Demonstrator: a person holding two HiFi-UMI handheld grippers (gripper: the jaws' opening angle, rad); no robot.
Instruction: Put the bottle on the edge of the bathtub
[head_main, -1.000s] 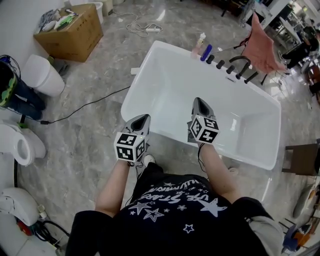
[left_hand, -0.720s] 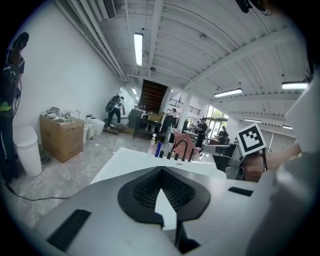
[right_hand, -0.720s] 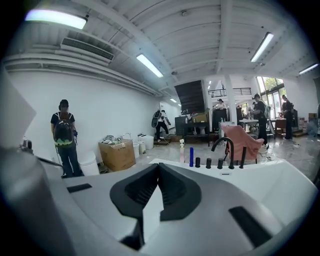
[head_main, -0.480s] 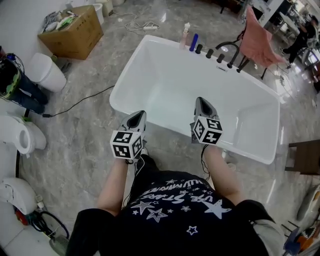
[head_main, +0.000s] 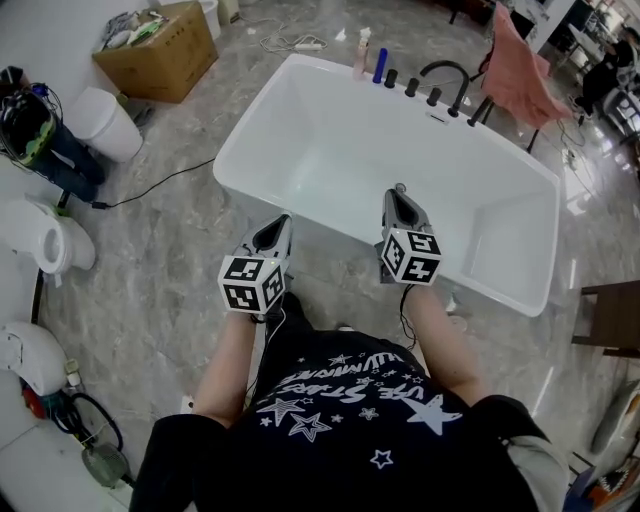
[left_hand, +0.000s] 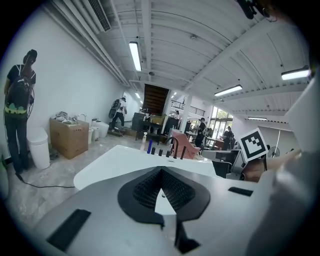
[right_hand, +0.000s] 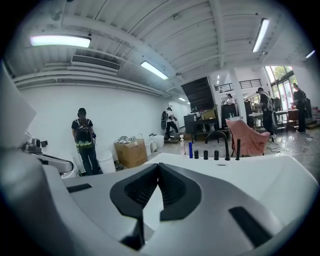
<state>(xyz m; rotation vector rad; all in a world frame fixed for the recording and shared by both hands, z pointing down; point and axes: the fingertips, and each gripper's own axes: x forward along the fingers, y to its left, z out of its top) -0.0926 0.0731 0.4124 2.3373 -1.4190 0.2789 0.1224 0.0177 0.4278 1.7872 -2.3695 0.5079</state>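
A white bathtub (head_main: 228, 160) fills the middle of the head view. Two bottles stand on its far rim next to the black tap knobs (head_main: 411, 87): a clear pinkish bottle (head_main: 362, 50) and a blue bottle (head_main: 380, 65). My left gripper (head_main: 283, 222) hovers just short of the near rim, shut and empty. My right gripper (head_main: 399, 192) reaches over the near rim, also shut and empty. The left gripper view shows the clear bottle (left_hand: 144, 141) and blue bottle (left_hand: 149, 145) far beyond the closed jaws. In the right gripper view the blue bottle (right_hand: 190, 149) stands beside the clear bottle (right_hand: 182, 145).
A black arched faucet (head_main: 445, 75) stands on the far rim, with a pink-draped chair (head_main: 515, 75) behind it. At the left are a cardboard box (head_main: 160, 50), a white bin (head_main: 105, 125), a standing person (head_main: 30, 140), a toilet (head_main: 45, 250) and a floor cable (head_main: 160, 185). A brown stool (head_main: 610, 315) is at the right.
The head view has swung, so the bathtub and bottles sit higher and further left in frame. Both grippers stay shut in front of the body near the tub's near rim.
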